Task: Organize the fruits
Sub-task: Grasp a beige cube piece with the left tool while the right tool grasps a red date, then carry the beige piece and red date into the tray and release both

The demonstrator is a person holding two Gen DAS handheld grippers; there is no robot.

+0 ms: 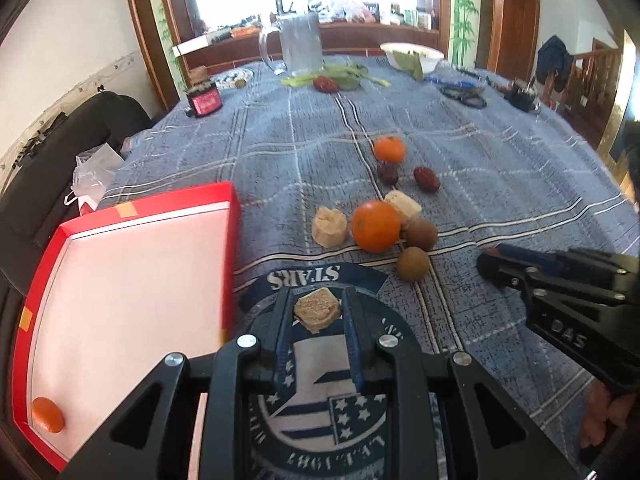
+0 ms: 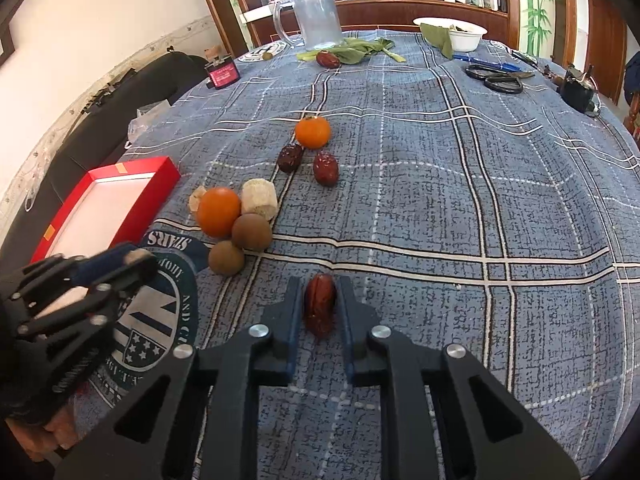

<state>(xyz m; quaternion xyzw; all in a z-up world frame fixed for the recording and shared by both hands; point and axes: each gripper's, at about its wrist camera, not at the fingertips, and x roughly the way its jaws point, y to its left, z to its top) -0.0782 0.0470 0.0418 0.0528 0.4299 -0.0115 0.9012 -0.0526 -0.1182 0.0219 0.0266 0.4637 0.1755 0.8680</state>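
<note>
**Between both claws: a piece in each, red box off to the left**

Between the blue pads of our left gripper (image 1: 318, 312) sits a pale tan, squarish chunk of cut fruit (image 1: 317, 309), pinched from both sides. It is held low over the round stars-and-stripes emblem printed on the blue plaid tablecloth (image 1: 500, 184). Whether the chunk still touches the cloth, we cannot tell.

Our right gripper (image 2: 319, 308) is clamped on a dark red, wrinkled oval date (image 2: 319, 307). The date's long axis runs along the fingers, pointing away from the camera, so the pads bear on its narrow sides. We judge that a sound hold.

Relation that matters: the open red cardboard box with its pale lining (image 1: 230, 204) lies directly left of the left gripper, its near wall just beside the left finger. One small orange mandarin (image 1: 48, 414) already rests in its near corner. From the right wrist view the box lies beyond the left gripper, well apart from the right one. So the left hand is plainly nearer; we would expect it to deliver first with a short sideways swing, the right crossing afterwards.

Still loose on the cloth ahead:
- two mandarins, one near (image 1: 376, 226)
- two brown round fruits (image 1: 414, 264)
- two pale chunks (image 1: 329, 227)
- two dates (image 2: 326, 168)
</note>
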